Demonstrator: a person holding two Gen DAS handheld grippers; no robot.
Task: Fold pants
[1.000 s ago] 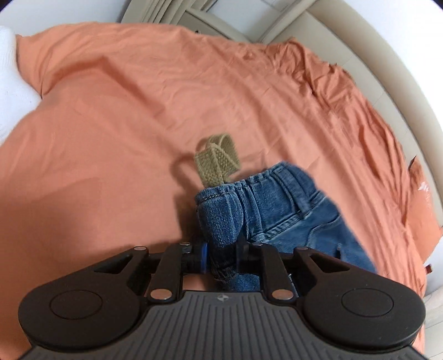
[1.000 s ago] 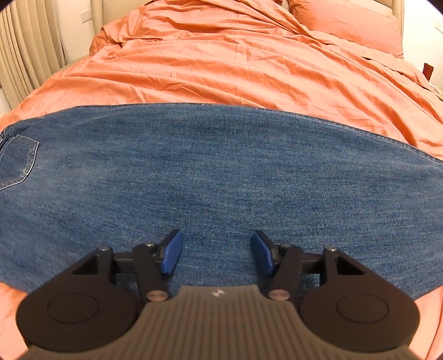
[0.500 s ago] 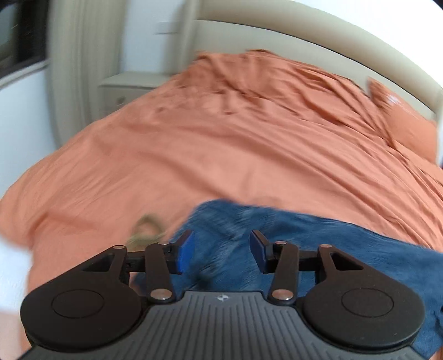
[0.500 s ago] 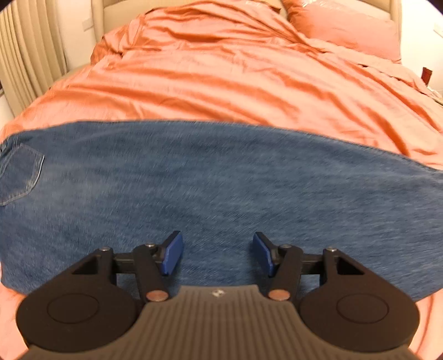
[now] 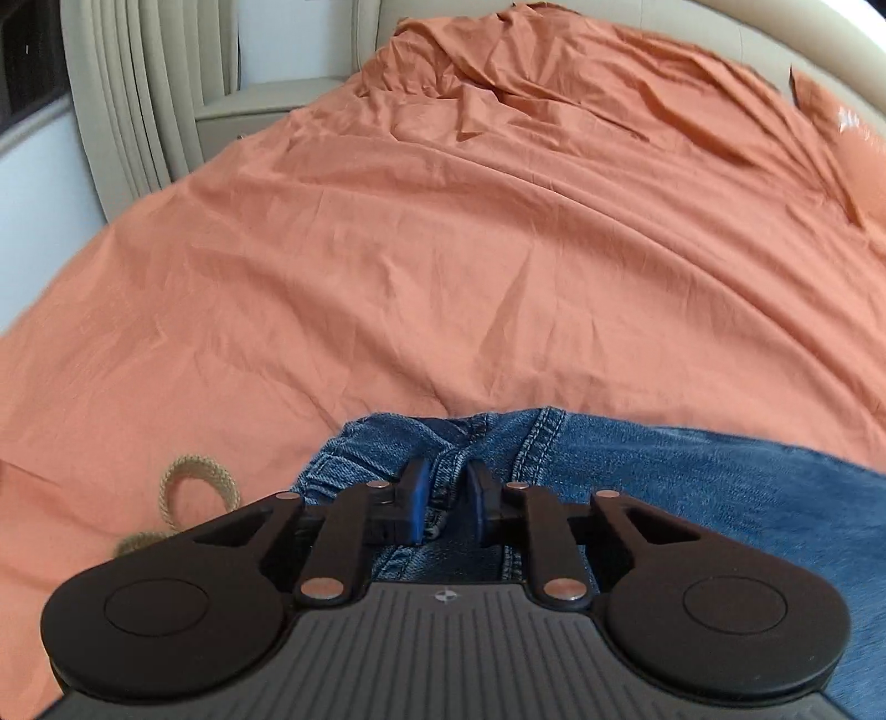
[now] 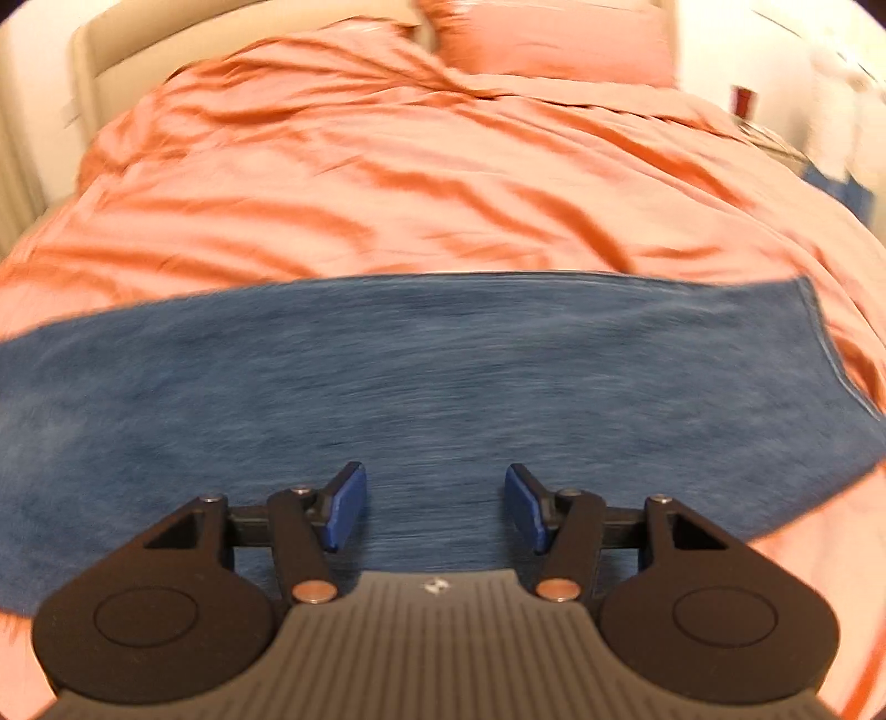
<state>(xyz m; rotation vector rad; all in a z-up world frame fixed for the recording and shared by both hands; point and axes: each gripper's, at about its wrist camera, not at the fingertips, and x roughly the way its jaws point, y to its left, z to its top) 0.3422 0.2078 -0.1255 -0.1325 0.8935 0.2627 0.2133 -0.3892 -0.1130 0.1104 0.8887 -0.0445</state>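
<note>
Blue denim pants [image 5: 692,476] lie across an orange bed cover [image 5: 443,249]. In the left wrist view my left gripper [image 5: 446,501] is shut on a bunched fold at the waistband end of the pants [image 5: 451,459]. In the right wrist view the pants [image 6: 387,376] stretch left to right, with the leg hem at the right [image 6: 825,343]. My right gripper [image 6: 434,507] is open and empty just above the denim, near its front edge.
A tan woven belt loop [image 5: 194,487] lies on the cover left of the waistband. A headboard [image 5: 803,50], curtains [image 5: 127,99] and a nightstand [image 5: 260,111] stand at the far end. An orange pillow [image 6: 554,39] lies at the back.
My left gripper opened, swung toward the headboard, then closed on the waistband again. My right gripper moved right along the leg, staying open; the hem has come into view.
</note>
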